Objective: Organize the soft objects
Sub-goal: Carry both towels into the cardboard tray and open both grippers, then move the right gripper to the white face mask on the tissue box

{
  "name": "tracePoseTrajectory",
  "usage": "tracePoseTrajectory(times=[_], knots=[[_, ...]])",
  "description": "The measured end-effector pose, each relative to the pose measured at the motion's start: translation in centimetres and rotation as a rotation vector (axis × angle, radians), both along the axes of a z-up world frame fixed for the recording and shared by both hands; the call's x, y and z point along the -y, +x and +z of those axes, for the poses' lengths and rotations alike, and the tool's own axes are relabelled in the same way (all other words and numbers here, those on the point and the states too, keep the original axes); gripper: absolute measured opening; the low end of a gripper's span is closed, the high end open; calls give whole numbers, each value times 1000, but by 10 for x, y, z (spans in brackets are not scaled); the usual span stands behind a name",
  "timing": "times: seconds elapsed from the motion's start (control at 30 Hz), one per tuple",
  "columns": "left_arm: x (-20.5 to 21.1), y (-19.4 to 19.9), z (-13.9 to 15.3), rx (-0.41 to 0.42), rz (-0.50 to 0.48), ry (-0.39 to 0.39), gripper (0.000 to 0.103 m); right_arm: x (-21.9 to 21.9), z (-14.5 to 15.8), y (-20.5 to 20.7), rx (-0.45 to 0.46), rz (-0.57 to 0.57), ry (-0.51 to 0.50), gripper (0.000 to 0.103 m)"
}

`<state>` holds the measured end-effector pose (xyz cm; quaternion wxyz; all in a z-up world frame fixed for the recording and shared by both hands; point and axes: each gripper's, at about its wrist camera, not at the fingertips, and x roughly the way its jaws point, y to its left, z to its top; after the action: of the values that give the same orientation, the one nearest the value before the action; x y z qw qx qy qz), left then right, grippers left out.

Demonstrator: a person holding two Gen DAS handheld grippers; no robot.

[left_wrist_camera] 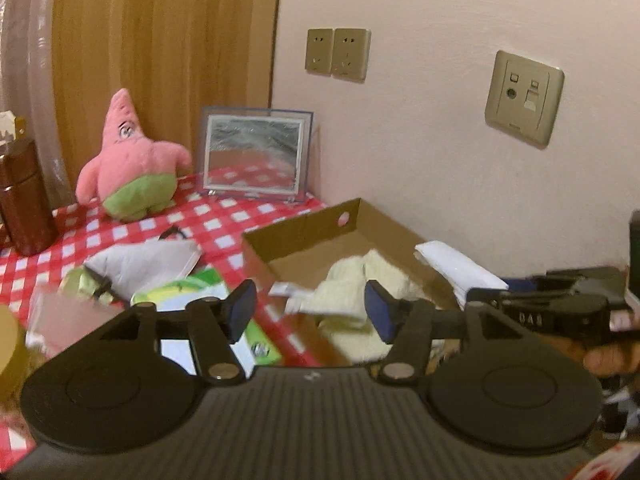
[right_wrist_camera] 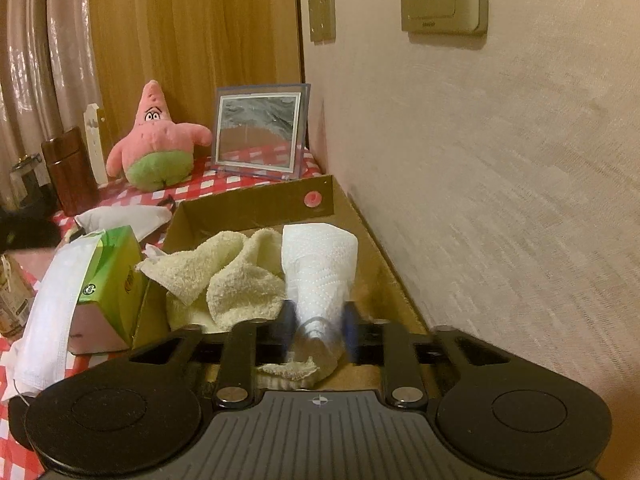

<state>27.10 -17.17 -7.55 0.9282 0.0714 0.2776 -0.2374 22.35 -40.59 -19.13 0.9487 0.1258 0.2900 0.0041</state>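
Observation:
An open cardboard box [right_wrist_camera: 248, 208] sits against the wall on a red checked tablecloth. Inside lie a crumpled pale yellow towel [right_wrist_camera: 240, 280] and a folded white paper towel [right_wrist_camera: 320, 256]. My right gripper [right_wrist_camera: 318, 326] hangs low over the box's near end. Its blurred blue pads stand just either side of the paper towel's narrow end, apart from it. My left gripper [left_wrist_camera: 310, 312] is open above the box's left wall [left_wrist_camera: 304, 232], over the yellow towel [left_wrist_camera: 360, 280], and grips nothing. A pink starfish plush [left_wrist_camera: 132, 160] stands at the back left.
A white face mask [left_wrist_camera: 144, 260] and a green tissue box [right_wrist_camera: 112, 272] lie left of the box. A brown canister [right_wrist_camera: 72, 172] and a framed picture [right_wrist_camera: 260, 132] stand at the back. The wall runs close along the right. A person's hand [left_wrist_camera: 608, 360] is at the right edge.

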Motion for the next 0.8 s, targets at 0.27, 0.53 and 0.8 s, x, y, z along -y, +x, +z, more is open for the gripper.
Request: tracePoseTrajectory(times=[0.27, 0.53, 0.8], knots=[[-24, -29, -3, 15, 37, 12, 75, 2, 4, -10, 23, -2, 40, 67], [-56, -62, -7, -1, 99, 8, 82, -17, 24, -28, 28, 23, 23, 67], [-97, -100, -9, -12, 176, 5, 86, -45, 57, -50, 36, 60, 6, 67]])
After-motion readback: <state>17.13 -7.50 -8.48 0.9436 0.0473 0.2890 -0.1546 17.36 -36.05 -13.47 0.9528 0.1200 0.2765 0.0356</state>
